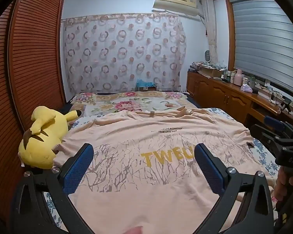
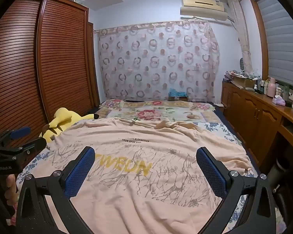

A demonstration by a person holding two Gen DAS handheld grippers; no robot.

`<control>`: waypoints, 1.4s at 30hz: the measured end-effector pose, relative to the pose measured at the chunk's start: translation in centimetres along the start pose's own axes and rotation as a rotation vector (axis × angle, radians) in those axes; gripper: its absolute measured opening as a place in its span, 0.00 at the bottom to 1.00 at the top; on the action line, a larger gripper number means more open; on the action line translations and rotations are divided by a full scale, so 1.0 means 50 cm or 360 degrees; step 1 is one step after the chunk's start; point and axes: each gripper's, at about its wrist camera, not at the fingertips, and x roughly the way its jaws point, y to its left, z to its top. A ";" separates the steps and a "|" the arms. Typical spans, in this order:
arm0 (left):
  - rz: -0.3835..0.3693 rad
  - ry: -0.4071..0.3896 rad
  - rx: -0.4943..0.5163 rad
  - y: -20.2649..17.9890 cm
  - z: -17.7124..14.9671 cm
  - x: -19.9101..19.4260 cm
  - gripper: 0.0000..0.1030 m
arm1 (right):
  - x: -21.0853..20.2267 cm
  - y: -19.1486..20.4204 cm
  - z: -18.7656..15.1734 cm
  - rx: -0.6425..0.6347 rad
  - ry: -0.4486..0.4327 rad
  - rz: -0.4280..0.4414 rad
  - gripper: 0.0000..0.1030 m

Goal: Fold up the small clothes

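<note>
Both grippers, left gripper [image 1: 143, 157] and right gripper [image 2: 144, 159], hover with jaws spread wide, holding nothing, over a peach T-shirt [image 1: 146, 185] spread flat on the bed [image 1: 127, 103]. Yellow letters read "TWEUN"; smaller print says "FROM UPON HIGH". Beside it lies a yellow plush toy [image 1: 45, 136].

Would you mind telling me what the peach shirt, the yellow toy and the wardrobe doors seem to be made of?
Peach shirt: soft knit, probably cotton, matte; it wrinkles and drapes over the bed.
Yellow toy: plush fabric with stuffing, judging by its fuzzy, rounded shape.
Wardrobe doors: reddish wood or wood veneer, slatted, with a slight sheen.
</note>
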 end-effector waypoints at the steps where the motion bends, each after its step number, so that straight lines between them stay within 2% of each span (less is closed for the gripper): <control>1: 0.0002 0.0003 0.0007 0.000 0.000 0.000 1.00 | 0.000 0.000 0.000 0.0002 -0.0003 0.0000 1.00; 42: 0.0029 -0.0038 -0.0040 0.034 0.001 -0.010 1.00 | -0.003 0.002 0.000 0.0016 -0.0007 0.0004 1.00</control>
